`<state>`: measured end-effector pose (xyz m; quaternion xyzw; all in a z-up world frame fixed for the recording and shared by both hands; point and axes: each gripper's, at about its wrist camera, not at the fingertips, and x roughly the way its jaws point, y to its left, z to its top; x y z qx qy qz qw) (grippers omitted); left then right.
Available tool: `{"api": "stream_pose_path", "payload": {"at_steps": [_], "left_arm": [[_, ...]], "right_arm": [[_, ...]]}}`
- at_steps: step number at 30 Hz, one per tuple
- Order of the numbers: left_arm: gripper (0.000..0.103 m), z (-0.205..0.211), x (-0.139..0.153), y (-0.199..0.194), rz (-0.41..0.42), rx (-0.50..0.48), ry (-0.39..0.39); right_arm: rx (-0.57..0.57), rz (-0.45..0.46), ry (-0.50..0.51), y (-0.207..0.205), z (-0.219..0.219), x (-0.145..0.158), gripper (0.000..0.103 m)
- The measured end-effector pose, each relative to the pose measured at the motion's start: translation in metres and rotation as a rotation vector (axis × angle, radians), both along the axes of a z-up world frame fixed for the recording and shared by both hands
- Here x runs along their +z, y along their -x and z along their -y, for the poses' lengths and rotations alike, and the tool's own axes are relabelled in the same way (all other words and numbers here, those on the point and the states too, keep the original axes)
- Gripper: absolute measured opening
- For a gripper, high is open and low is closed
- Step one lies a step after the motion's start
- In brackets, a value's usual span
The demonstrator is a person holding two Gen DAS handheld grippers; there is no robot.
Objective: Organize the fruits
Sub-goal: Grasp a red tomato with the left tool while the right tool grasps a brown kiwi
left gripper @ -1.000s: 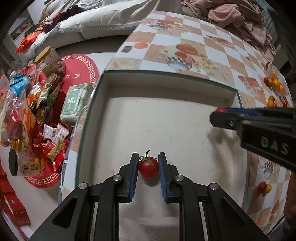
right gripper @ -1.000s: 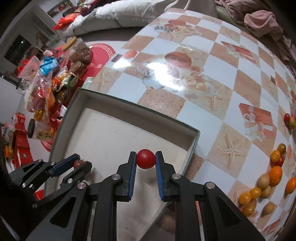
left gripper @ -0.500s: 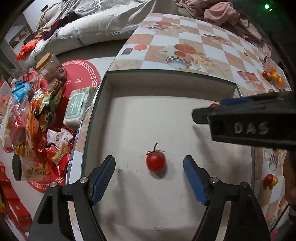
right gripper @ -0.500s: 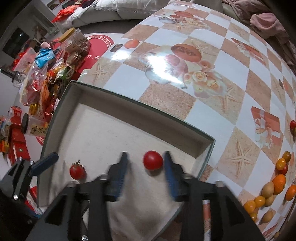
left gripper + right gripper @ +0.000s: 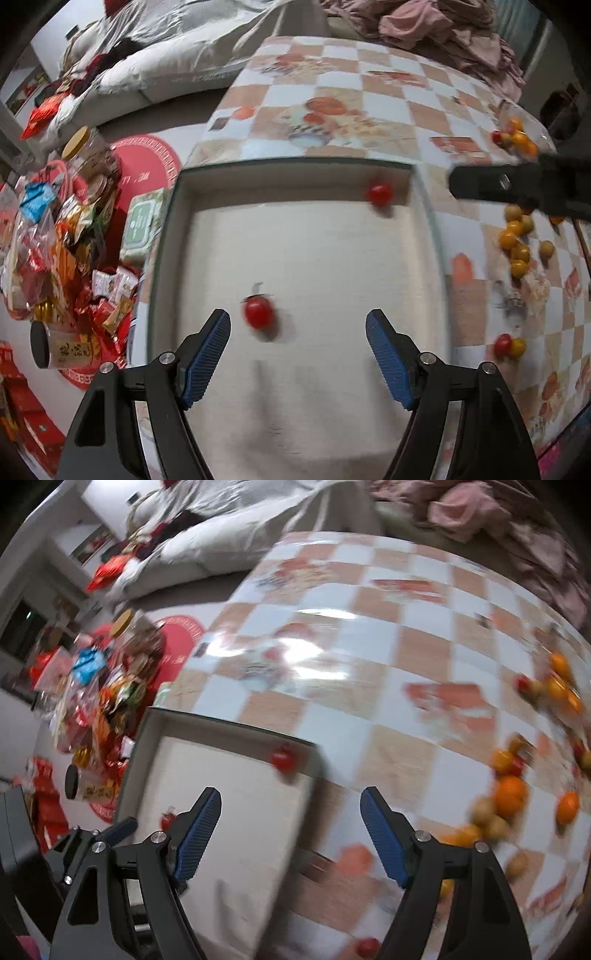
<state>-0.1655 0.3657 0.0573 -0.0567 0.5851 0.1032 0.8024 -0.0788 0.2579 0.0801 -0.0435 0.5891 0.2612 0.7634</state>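
A shallow box (image 5: pixel 173 236) with a pale floor lies on the checkered table (image 5: pixel 369 92). A stemmed red tomato (image 5: pixel 258 312) rests on the box floor just ahead of my left gripper (image 5: pixel 298 321), which is open and empty above it. A second red tomato (image 5: pixel 380 194) sits in the far right corner (image 5: pixel 283 758). My right gripper (image 5: pixel 291 797) hangs over the box's right edge, its jaws opening with nothing between them. Its black body (image 5: pixel 517 184) crosses the right of the left wrist view. Loose oranges (image 5: pixel 511 794) and small yellow fruits (image 5: pixel 515 243) lie on the table to the right.
Off the table's left edge, snack packets (image 5: pixel 55 251), a jar (image 5: pixel 88 155) and a green wipes pack (image 5: pixel 142 225) crowd a red mat on the floor. Pale bedding (image 5: pixel 166 55) and pink clothes (image 5: pixel 443 26) lie beyond the table. Two small fruits (image 5: pixel 509 345) sit near the box's right side.
Both grippers opened and let go of their tomatoes, which now lie in the box. Both lifted away, and the right one swung right towards the loose fruit.
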Motion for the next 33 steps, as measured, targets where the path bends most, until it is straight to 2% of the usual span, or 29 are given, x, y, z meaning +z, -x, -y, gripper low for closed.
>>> {"api": "stream_pose_path", "payload": {"at_steps": [11, 18, 21, 25, 28, 33], "left_arm": [[0.077, 0.089, 0.016, -0.015, 0.025, -0.192, 0.036], [0.077, 0.138, 0.004, -0.010, -0.006, -0.302, 0.034], [0.077, 0.151, -0.006, -0.004, -0.037, -0.325, 0.037], [0.077, 0.163, -0.021, 0.003, -0.059, -0.354, -0.002], [0.077, 0.167, -0.030, 0.004, -0.057, -0.356, -0.035], [0.077, 0.169, -0.038, -0.001, -0.047, -0.324, -0.023]], "right_arm": [[-0.227, -0.041, 0.071, 0.018, 0.136, -0.007, 0.081], [-0.315, -0.091, 0.112, 0.032, 0.195, -0.026, 0.081], [-0.314, -0.106, 0.120, 0.035, 0.205, -0.033, 0.081], [-0.305, -0.116, 0.125, 0.041, 0.210, -0.038, 0.081], [-0.291, -0.124, 0.133, 0.043, 0.209, -0.045, 0.081], [-0.258, -0.121, 0.143, 0.041, 0.202, -0.056, 0.081]]}}
